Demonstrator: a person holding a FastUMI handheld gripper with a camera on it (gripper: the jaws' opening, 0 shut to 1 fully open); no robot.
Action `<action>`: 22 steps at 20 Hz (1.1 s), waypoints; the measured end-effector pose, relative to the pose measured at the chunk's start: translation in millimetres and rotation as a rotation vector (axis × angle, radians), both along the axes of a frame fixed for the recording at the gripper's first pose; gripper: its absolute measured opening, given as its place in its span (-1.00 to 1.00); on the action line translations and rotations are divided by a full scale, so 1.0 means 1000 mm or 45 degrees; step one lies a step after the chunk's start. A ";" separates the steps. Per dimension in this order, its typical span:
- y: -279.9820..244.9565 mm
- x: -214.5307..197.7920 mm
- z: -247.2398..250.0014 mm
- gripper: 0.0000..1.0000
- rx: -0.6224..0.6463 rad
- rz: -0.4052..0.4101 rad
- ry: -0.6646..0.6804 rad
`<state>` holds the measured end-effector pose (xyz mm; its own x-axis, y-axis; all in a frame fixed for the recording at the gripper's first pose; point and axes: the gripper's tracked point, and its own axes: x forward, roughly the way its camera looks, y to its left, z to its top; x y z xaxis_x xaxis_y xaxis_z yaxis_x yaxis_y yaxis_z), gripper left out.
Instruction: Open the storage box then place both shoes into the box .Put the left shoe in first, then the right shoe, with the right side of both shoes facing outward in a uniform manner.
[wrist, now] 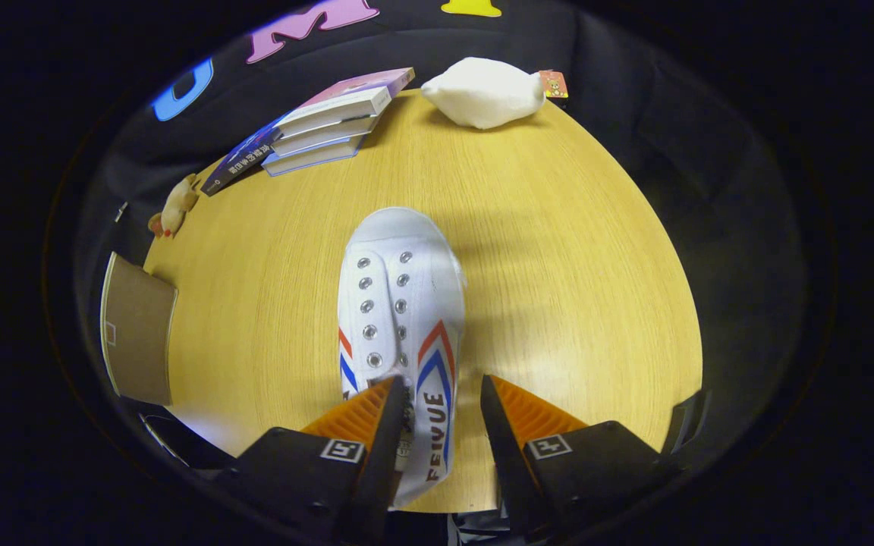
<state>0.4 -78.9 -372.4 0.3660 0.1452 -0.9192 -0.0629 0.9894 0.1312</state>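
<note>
So the gripper (443, 394) hangs over a round-ish wooden table (558, 288) with its fingers spread apart, not clamped on anything. A white shoe (400, 303) lies on the table pointing away, toe toward the far side, heel end down between the fingers. The left finger (376, 417) sits right over the shoe's lace-hole side and looks like it's touching or nearly touching it, hard to say which; the right finger (513, 417) stands off to the shoe's right with bare wood showing in the gap. The shoe has red and blue stripes on its side. To the right of the shoe the table is wide open all the way to its curved edge, and ahead of the toe there's a good stretch of bare wood too. At the far edge sits a stack of books (323, 121), partly hanging over the rim, and beside it a white plush thing (486, 92) with a small tag. On the left rim there's a small tan toy (175, 206), and nearer, a brown cardboard box (137, 326) standing at the table's left edge, well apart from the shoe.
</note>
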 end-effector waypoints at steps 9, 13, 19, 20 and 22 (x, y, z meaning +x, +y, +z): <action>-0.003 0.005 -0.003 -0.65 0.012 -0.064 0.027; 0.000 0.002 0.002 -0.83 0.047 -0.086 0.038; 0.033 -0.006 0.041 -0.84 0.159 -0.124 0.014; 0.039 -0.007 0.051 -0.84 0.164 -0.124 0.004; 0.054 -0.009 0.074 -0.84 0.181 -0.125 -0.026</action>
<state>-8.9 -24.5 -298.5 0.4031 0.2356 -0.8843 0.0290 0.9625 0.2696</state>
